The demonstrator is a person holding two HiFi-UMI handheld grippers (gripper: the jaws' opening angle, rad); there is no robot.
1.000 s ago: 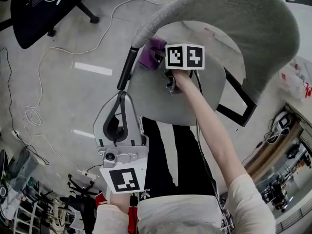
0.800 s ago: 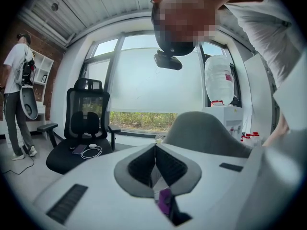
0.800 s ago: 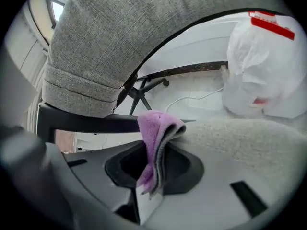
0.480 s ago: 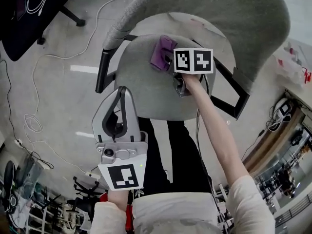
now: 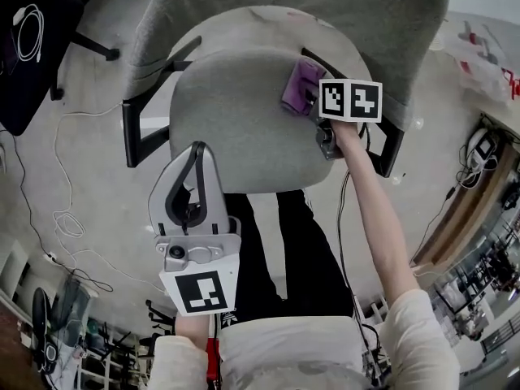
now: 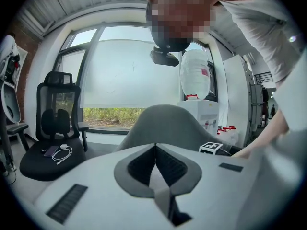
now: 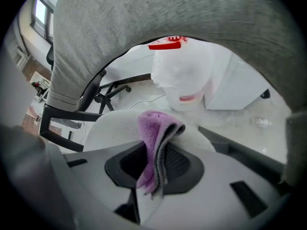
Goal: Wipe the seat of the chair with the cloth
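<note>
Chair seat with cloth held at its rear right

The grey chair seat is seen from above in the head view, with the grey backrest curving over its far side and a black armrest at its left. The chair is set on a pale floor. A black office chair is seen well apart to the left, with a white cable laid on its seat.

The left gripper is held just off the front left edge of the chair seat. In the left gripper view its fingers are seen pressed together with nothing between them.

The right gripper is reached over the rear right of the seat, close under the backrest, its marker cube facing up. Its fingers are closed on the purple cloth, which is folded and pinched upright between them. The cloth is found at the back right of the seat; whether it is pressed onto the surface cannot be told.
</note>
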